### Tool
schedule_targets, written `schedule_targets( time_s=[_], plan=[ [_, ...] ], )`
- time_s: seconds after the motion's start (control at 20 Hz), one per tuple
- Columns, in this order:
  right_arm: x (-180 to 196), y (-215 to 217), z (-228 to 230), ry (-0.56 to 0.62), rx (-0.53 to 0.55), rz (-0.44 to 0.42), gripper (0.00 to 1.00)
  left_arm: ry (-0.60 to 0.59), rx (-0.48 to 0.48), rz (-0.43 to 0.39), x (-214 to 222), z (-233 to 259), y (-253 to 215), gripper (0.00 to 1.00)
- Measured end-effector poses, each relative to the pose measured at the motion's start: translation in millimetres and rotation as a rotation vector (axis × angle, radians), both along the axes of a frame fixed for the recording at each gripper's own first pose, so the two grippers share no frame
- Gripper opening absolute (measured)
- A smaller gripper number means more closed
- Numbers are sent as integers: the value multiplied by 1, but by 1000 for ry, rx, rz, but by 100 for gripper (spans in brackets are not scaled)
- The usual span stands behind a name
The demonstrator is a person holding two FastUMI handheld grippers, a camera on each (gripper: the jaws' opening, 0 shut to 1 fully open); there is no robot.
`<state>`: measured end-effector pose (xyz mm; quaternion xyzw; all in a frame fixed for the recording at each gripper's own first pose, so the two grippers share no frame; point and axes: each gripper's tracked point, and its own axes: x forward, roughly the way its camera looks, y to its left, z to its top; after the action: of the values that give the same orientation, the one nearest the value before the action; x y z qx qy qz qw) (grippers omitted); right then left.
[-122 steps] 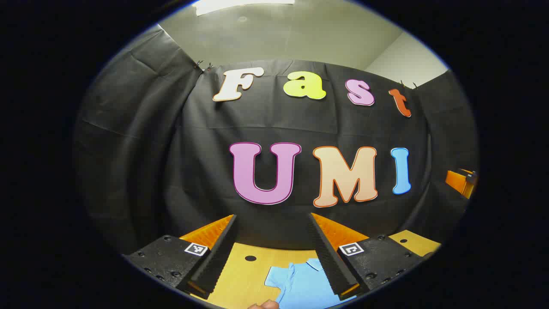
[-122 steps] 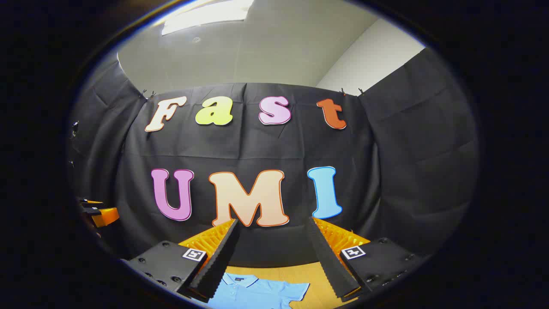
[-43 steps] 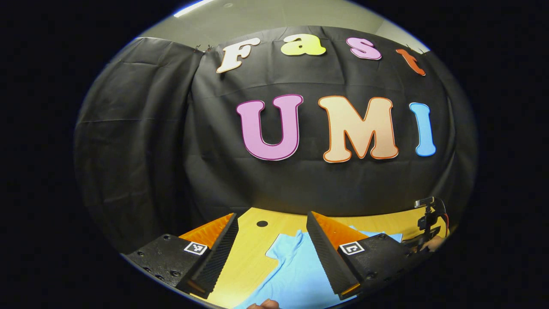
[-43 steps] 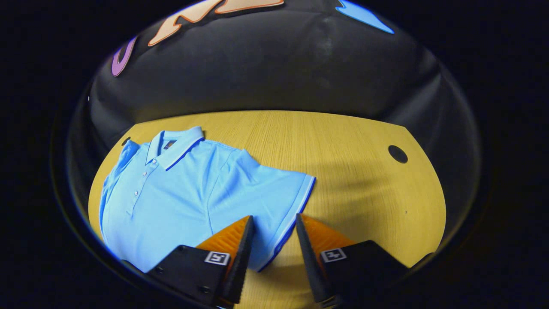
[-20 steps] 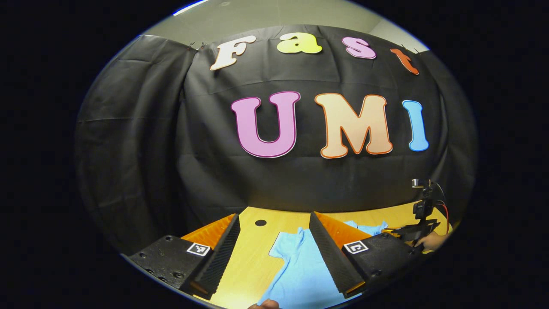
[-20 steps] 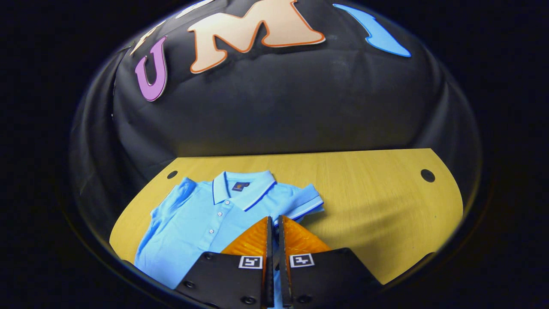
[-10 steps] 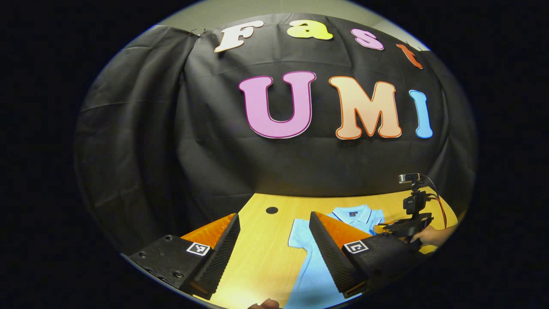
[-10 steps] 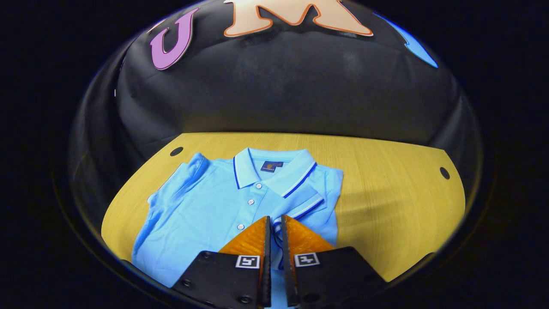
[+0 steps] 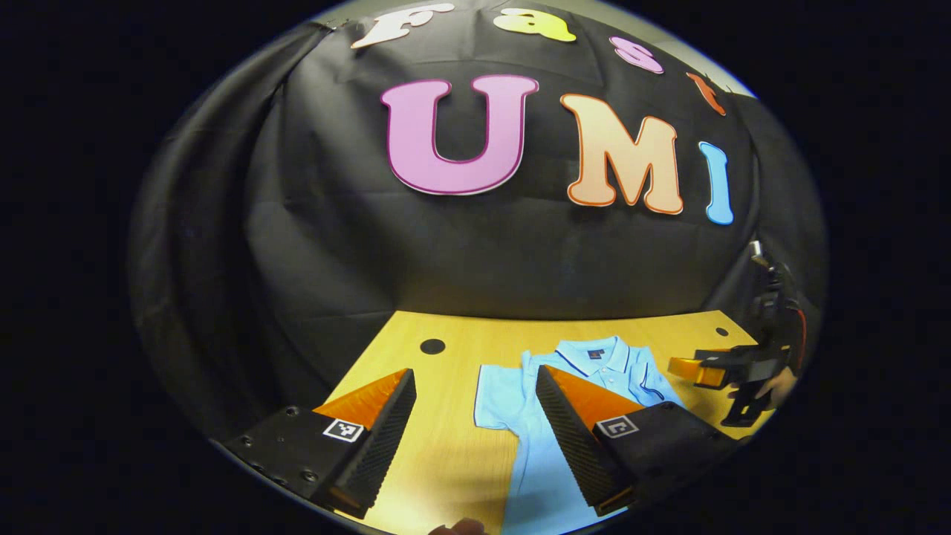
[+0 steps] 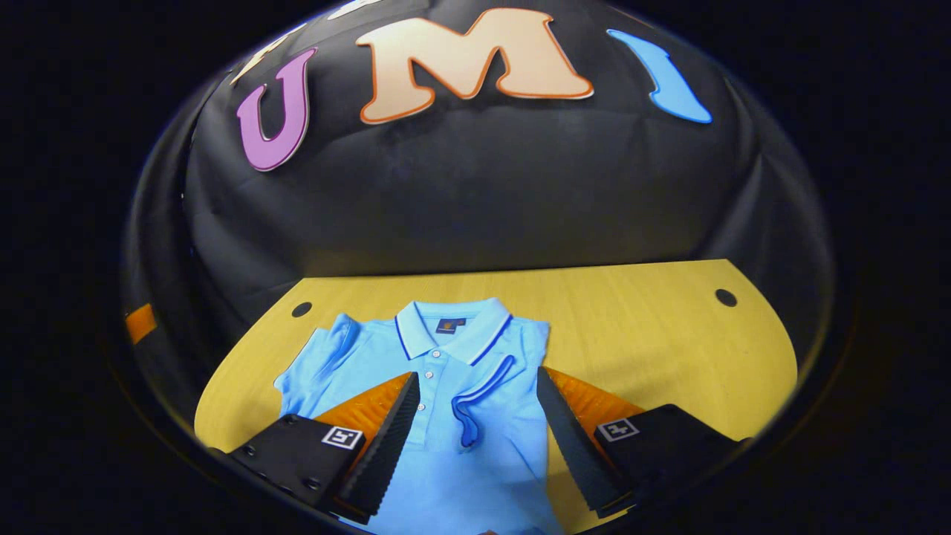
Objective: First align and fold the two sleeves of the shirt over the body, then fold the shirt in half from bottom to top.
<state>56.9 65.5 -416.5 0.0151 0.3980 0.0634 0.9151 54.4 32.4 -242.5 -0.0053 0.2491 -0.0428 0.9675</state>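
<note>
Blue shirt (image 10: 453, 416) flat on wooden table (image 10: 639, 327), one sleeve (image 10: 479, 397) folded over

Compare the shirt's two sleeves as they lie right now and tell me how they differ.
In the right gripper view, one sleeve is folded over the body, its dark-trimmed cuff lying on the chest by the buttons; the other sleeve is spread out sideways on the table, unfolded. The folded sleeve sits between the fingers of the open right gripper; the spread one lies off to the side of it. Both are short, light blue and belong to the same shirt.
</note>
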Motion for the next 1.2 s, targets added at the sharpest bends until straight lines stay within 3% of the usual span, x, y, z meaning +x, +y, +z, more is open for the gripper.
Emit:
schedule_targets(
  time_s=[0.25, 0.3, 0.4, 0.45, 0.5, 0.55, 0.9, 0.95, 1.1, 1.2],
  plan=[
    [-32, -47, 29, -14, -64, -90, 99, 63, -50, -83, 43, -53, -15, 99],
    [-41, -57, 32, -8, -81, -108, 94, 85, -56, -94, 47, -66, -17, 99],
    [-61, -71, 33, 13, -107, -140, 94, 129, -60, -112, 59, -98, -23, 99],
    [-72, -78, 33, 26, -125, -152, 98, 153, -56, -111, 62, -112, -23, 98],
    [-81, -85, 33, 38, -147, -162, 94, 183, -59, -115, 68, -131, -25, 96],
    [-90, -90, 32, 51, -166, -168, 98, 224, -59, -115, 68, -148, -26, 95],
    [-126, -94, 34, 108, -223, -174, 98, 336, -24, -171, 72, -207, -34, 96],
    [-128, -92, 35, 110, -221, -173, 94, 362, -15, -174, 69, -214, -34, 96],
    [-129, -89, 36, 113, -219, -177, 99, 362, 27, -163, 70, -219, -31, 96],
    [-131, -89, 35, 124, -208, -188, 95, 350, 26, -167, 71, -219, -33, 91]
  ],
)
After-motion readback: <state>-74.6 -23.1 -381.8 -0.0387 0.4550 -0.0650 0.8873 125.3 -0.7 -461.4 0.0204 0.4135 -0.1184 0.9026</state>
